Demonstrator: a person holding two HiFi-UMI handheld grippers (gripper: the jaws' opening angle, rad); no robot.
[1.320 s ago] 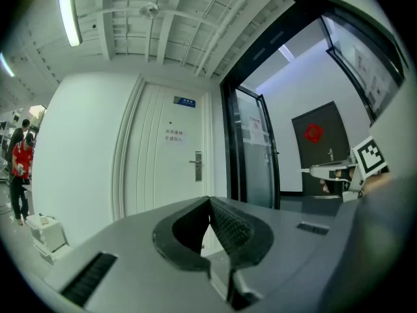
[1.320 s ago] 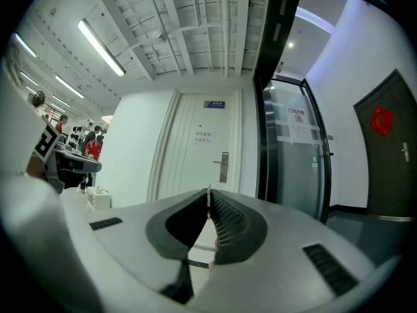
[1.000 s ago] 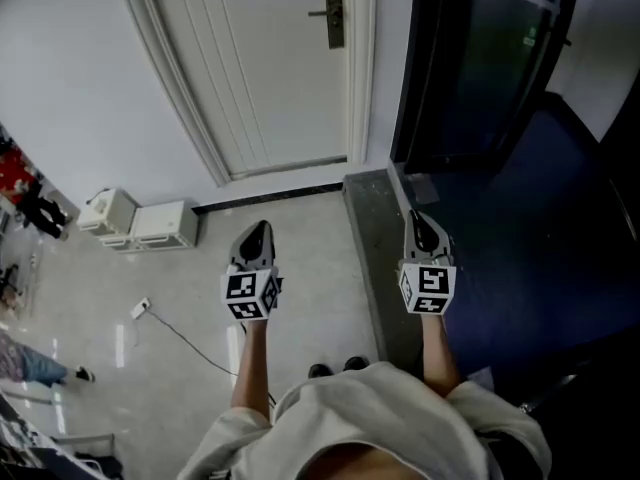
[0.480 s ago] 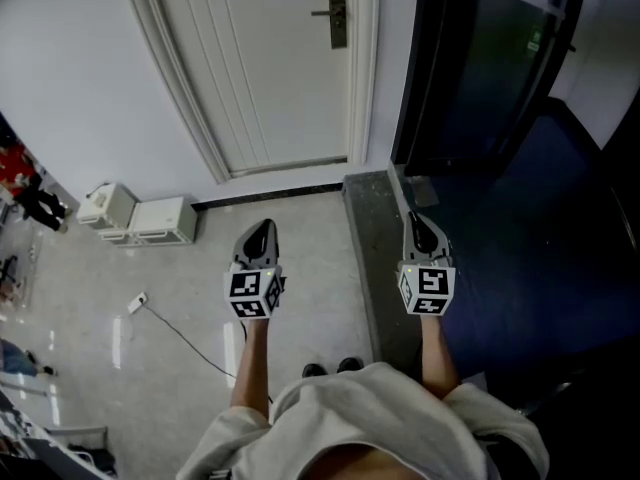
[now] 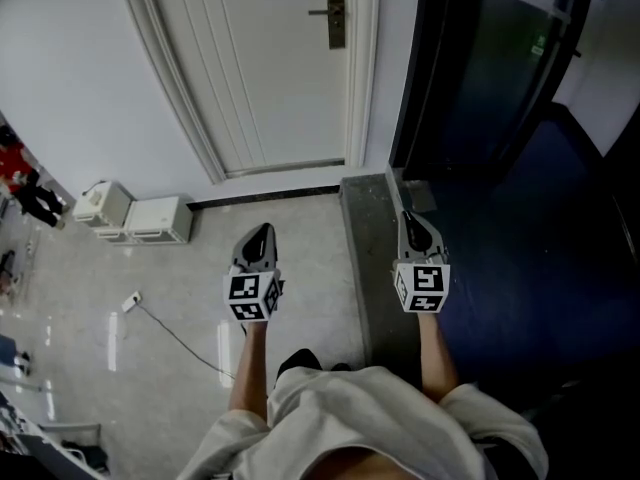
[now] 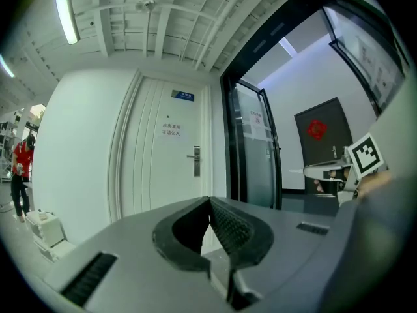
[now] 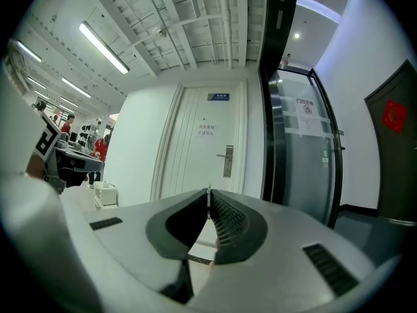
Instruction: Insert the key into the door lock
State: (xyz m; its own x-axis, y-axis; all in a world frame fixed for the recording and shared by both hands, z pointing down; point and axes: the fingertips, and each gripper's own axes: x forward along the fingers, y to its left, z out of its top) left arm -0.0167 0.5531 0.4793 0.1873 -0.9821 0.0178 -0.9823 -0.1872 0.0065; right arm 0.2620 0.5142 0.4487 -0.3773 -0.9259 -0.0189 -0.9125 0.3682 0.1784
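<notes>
– 2 grippers in frame. State needed for each.
– Jaws of the left gripper (image 6: 210,202) are pressed together, with nothing seen between them. The right gripper (image 7: 209,204) is clamped on a thin pale metal strip, taken to be the key (image 7: 208,193). It is seen edge-on, with the tip poking just past the jaw tips.
– Location of the lock?
– The door lock (image 5: 335,15) is mounted at the right edge of the white door (image 5: 270,78), lever handle pointing left. It is well apart from both grippers, with a stretch of floor (image 5: 310,228) lying between. Both grippers are held level and pointed roughly at the door. A dark glass door (image 5: 480,78) is set just right of the frame.
– Handling notes for the key?
– Judged light, stiff, flat, smooth metal. Slip or twist in the pads is to be expected if the blade is pushed off-axis. Very little blade is seen exposed, so insertion depth may be limited. How the bow is seated cannot be made out. Grip is best taken on the flat faces of the bow, with the blade left free and lined up with the keyway. The keyway itself is too small to be resolved from here.
– Risk?
– Misalignment at contact: the key could be pivoted or pushed back between the pads. A square approach and low force are advised. Insertion is not yet started.
</notes>
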